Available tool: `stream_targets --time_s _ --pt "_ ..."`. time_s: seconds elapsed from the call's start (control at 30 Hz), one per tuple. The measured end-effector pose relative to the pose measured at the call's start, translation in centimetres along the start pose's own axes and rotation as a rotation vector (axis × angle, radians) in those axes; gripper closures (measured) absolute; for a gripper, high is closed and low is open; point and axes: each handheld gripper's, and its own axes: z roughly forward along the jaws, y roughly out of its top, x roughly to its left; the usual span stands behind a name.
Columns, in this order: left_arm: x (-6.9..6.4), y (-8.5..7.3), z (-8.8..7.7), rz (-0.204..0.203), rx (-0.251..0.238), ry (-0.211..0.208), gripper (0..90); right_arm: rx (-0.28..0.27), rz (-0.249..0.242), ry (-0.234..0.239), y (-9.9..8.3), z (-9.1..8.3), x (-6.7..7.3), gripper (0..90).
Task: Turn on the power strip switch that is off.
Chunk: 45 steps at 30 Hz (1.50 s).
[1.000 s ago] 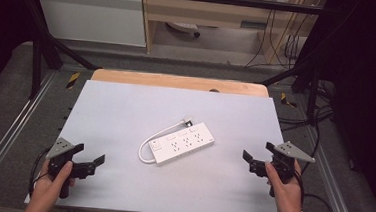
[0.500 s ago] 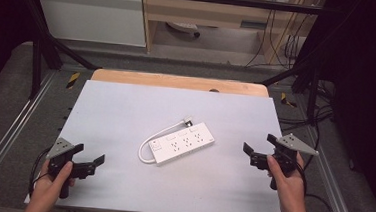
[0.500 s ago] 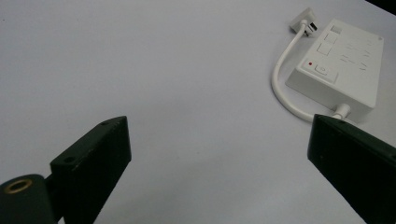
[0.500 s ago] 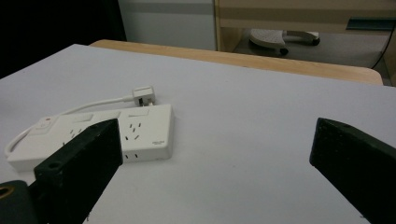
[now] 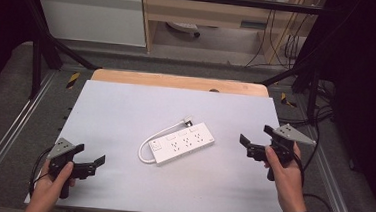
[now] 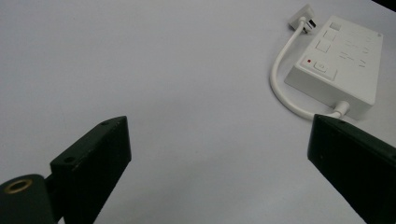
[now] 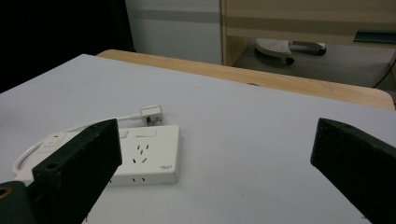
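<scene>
At the middle of the desk point(image 5: 126, 106) lies the power strip point(image 5: 183, 143), untouched. Right gripper point(image 5: 254, 143), jaws wide open, has moved nearer to it; left gripper point(image 5: 91, 163), open too, stays back.
</scene>
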Motion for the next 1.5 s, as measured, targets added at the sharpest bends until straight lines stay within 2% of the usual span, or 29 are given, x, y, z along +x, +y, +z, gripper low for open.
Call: stream_targets --time_s 1.0,1.5 --pt "-0.1 -0.1 0.1 0.006 0.007 -0.004 6.2 0.027 -0.045 0.022 3.5 3.9 0.6 1.9" --pt "-0.1 -0.1 0.2 0.012 0.013 -0.009 6.1 0.035 -0.048 0.028 4.2 5.7 0.8 2.3"
